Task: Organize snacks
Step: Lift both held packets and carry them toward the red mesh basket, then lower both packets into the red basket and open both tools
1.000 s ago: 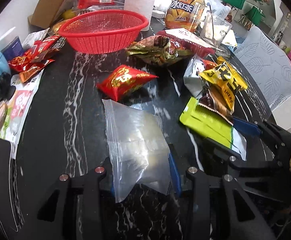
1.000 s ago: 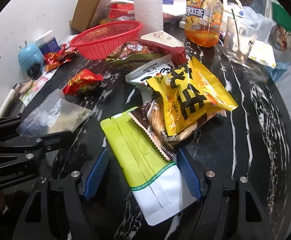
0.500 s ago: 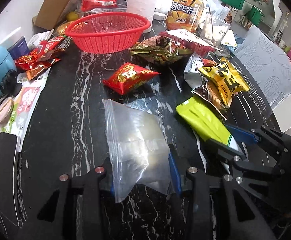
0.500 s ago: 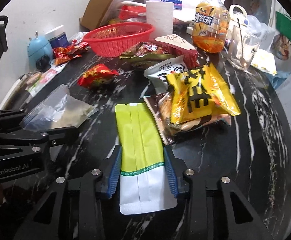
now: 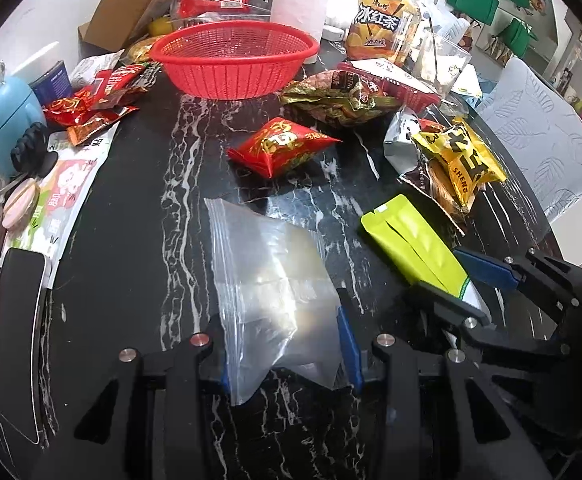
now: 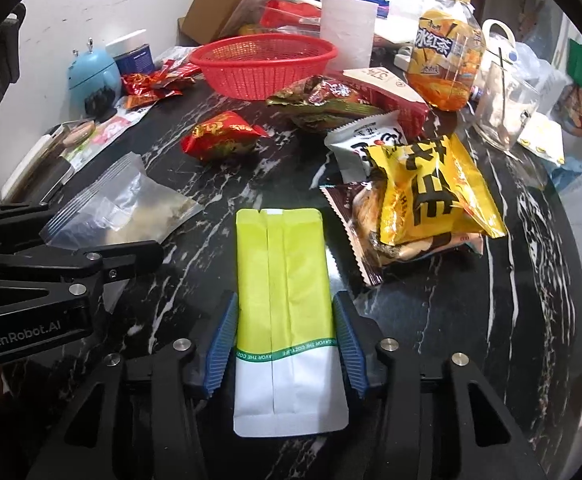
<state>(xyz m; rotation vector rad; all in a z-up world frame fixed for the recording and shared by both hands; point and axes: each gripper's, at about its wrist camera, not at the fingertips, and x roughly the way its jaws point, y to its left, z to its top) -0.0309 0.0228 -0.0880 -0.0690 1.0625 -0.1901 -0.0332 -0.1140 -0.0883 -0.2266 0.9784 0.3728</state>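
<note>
My left gripper (image 5: pixel 285 344) is shut on the near end of a clear zip bag (image 5: pixel 267 280) that lies on the black marble table (image 5: pixel 131 240). My right gripper (image 6: pixel 285 332) is shut on a lime-green and white pouch (image 6: pixel 283 264); its blue pads press the pouch's two long edges. The pouch lies flat, pointing away from me, just left of a yellow snack bag (image 6: pixel 431 188) stacked on a brown one. A red snack pack (image 5: pixel 283 148) lies mid-table, and an empty red basket (image 5: pixel 231 60) stands behind it. The two grippers sit side by side.
A crumpled gold-green wrapper (image 5: pixel 339 100), a tea bottle (image 6: pixel 443 60), a glass jug (image 6: pixel 507 108) and a paper roll (image 6: pixel 347 28) crowd the back. Small red packets (image 5: pixel 87 108), a blue gadget (image 5: pixel 3 128) and a phone (image 5: pixel 15 336) line the left edge.
The right gripper's jaws closed from wide apart onto the green pouch. The pouch swung straight and slid out from under the yellow and brown bags. The left gripper stayed put.
</note>
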